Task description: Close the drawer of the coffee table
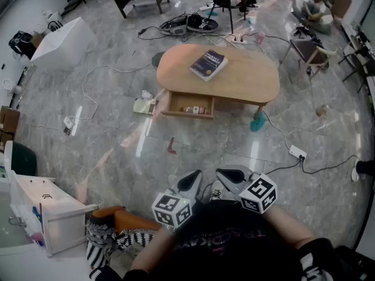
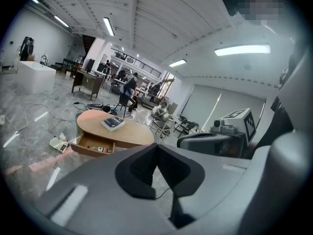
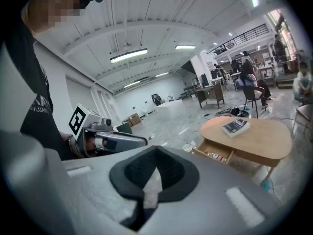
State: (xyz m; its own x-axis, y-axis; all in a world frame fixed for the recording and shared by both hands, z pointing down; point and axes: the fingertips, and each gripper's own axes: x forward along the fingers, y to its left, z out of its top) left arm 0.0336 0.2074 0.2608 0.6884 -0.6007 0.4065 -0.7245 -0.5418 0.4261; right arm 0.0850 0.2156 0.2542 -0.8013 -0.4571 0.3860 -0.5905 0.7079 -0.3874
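Largest by far, a glossy grey marbled stone floor (image 1: 117,151), crossed by loose cables. Mid-room on it, a low oval light-wood worktop (image 1: 246,78) – visible too from the left gripper view (image 2: 90,119) and the right gripper view (image 3: 274,138). At the lower left of the head view, a white cabinet (image 1: 47,212); farther back at upper left, a white block-shaped box (image 1: 64,40).

Under the worktop's near edge, a shallow wooden drawer (image 1: 188,107), pulled out toward the camera and standing open, with a row of small items inside. Same open drawer (image 2: 95,145) in the left gripper view, and again (image 3: 215,153) in the right one.

Flat on the worktop, above and slightly right of the drawer, a dark blue paperback book (image 1: 208,64).

Low in the head view, close against the person's dark shirt, the left tongs (image 1: 190,179) and the right tongs (image 1: 230,173) side by side, each with its marker cube – both well apart from the drawer and the worktop. Left tongs (image 2: 156,148): jaws pressed together, nothing between them. Right tongs (image 3: 156,151): likewise closed up tight and empty.

Smaller still, on the floor: a pale crumpled packet (image 1: 143,104) just beside the drawer's left corner, a teal object (image 1: 258,122) by the worktop's right front leg, a white power strip (image 1: 297,152) near the right, and a small red scrap (image 1: 171,145) between drawer and tongs.
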